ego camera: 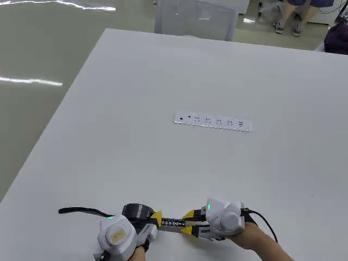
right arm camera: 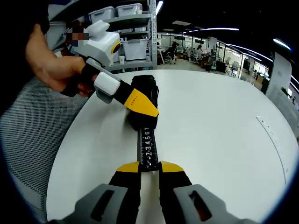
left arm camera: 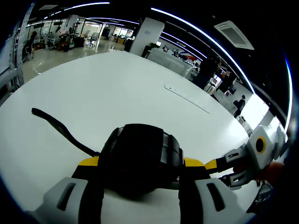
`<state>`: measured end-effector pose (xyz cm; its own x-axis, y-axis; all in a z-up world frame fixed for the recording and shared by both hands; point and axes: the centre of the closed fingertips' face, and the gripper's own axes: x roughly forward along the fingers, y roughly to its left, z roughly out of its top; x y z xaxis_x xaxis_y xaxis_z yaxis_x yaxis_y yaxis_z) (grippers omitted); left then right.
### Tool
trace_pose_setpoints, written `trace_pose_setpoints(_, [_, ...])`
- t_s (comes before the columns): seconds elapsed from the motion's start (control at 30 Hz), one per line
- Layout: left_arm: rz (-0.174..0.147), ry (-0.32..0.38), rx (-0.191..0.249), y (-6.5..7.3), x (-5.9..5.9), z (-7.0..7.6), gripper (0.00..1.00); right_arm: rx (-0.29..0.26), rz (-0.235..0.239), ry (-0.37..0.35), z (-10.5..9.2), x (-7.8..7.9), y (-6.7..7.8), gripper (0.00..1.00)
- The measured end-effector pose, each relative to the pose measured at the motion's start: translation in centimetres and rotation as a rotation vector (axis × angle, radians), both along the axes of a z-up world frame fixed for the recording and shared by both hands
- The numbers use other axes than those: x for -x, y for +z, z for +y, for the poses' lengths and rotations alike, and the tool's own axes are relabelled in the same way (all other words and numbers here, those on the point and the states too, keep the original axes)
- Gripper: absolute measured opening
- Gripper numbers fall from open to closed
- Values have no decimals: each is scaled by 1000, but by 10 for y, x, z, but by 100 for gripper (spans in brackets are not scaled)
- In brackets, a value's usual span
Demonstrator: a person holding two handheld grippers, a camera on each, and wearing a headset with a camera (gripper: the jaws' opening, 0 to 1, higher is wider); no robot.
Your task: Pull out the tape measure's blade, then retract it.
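Clamps the tape measure in the left gripper at the table's near edge. Pinches the short drawn-out blade by its tip in the right gripper, just right.

Bright even overhead light, glare streaks on the floor — faint shadows, sharp focus, fisheye bending at edges
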<state>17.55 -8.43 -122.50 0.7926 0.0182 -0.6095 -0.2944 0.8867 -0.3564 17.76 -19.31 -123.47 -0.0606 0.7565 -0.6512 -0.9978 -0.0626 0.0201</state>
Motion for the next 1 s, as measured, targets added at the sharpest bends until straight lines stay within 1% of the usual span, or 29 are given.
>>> trace_pose_setpoints(0.53, [3, -2, -2, 0, 0, 0, 63, -10, 6, 9, 16, 2, -3, 13])
trace_pose_setpoints(0.6, [3, -2, -2, 0, 0, 0, 63, -12, 7, 10, 18, 3, -1, 13])
trace_pose_setpoints(0.8, [4, -2, -1, 1, 0, -1, 63, -16, 6, 14, 23, 3, -3, 13])
trace_pose_setpoints(1.0, [5, -1, 1, 1, 0, 0, 63, -17, 3, 19, 29, 4, -2, 13])
